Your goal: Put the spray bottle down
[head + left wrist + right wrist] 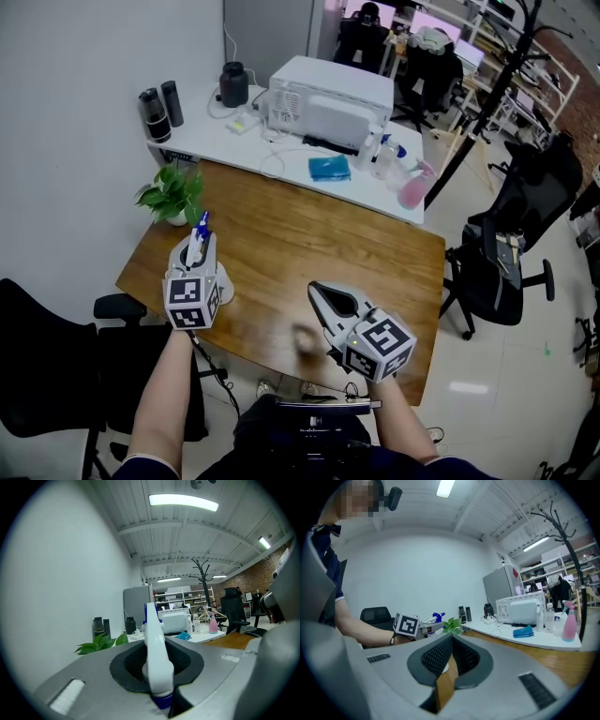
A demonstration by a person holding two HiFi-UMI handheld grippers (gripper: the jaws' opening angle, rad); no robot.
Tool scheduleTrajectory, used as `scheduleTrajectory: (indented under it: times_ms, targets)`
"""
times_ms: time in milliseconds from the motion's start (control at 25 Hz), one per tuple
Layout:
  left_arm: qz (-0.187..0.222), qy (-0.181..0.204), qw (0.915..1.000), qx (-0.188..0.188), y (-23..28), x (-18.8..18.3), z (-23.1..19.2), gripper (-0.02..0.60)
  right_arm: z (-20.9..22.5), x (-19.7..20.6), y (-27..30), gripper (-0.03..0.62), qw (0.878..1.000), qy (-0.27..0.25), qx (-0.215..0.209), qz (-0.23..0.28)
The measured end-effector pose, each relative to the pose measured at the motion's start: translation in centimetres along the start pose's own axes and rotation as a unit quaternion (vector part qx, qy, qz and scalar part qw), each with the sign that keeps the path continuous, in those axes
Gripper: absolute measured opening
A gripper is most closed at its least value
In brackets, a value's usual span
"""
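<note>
A white spray bottle [157, 653] with a blue nozzle stands upright between the jaws of my left gripper [157, 679], which is shut on its neck. In the head view that gripper [199, 242] is over the left end of the brown wooden table [281, 234], and the bottle's head [198, 246] rises above the jaws. Whether the bottle's base rests on the table is hidden. My right gripper [322, 293] hovers over the table's near middle, and its fingertips [451, 641] meet with nothing between them. The right gripper view also shows the left gripper [423, 628] and the blue nozzle [436, 617].
A potted plant [172, 194] stands just beyond the left gripper. The white side table [281, 159] behind holds a white appliance [328, 98], a blue cloth [329, 169], flasks [161, 111] and a pink spray bottle [413, 187]. Black office chairs [497, 258] stand at right and near left.
</note>
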State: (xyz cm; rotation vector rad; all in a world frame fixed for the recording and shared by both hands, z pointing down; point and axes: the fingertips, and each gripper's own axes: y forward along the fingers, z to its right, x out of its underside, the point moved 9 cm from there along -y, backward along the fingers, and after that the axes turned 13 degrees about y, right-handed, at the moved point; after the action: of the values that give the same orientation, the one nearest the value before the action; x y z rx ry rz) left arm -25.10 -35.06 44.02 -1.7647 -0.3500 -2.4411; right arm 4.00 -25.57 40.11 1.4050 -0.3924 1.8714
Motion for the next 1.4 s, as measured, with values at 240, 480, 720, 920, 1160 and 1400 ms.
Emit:
scheduleTrajectory:
  times_ms: [240, 480, 720, 920, 1160, 1400]
  targets:
    - [-0.005, 0.001, 1.0000, -0.006, 0.6, 0.1, 0.1, 0.071, 0.4, -0.1, -0.2, 0.002, 1.000, 0.003, 0.006, 0.002]
    - [0.002, 0.000, 0.9997, -0.025, 0.6, 0.4, 0.2, 0.077, 0.7, 0.0, -0.5, 0.002, 1.000, 0.007, 0.009, 0.003]
    - [0.008, 0.003, 0.9994, -0.033, 0.4, 0.4, 0.3, 0.135, 1.0, -0.1, -0.6, 0.002, 1.000, 0.009, 0.008, 0.005]
    - [0.009, -0.002, 0.9997, -0.021, 0.2, 0.5, 0.5, 0.261, 1.1, -0.1, -0.6, 0.002, 1.000, 0.008, 0.006, 0.005]
    - [0.010, -0.034, 0.9989, -0.031, -4.2, 1.3, 0.5, 0.327, 1.5, -0.4, -1.2, 0.002, 1.000, 0.008, 0.008, 0.011]
    - [-0.041, -0.099, 0.9942, 0.002, -11.2, 3.9, 2.6, 0.150, 2.6, -0.7, -2.7, 0.000, 0.999, 0.016, 0.023, 0.019]
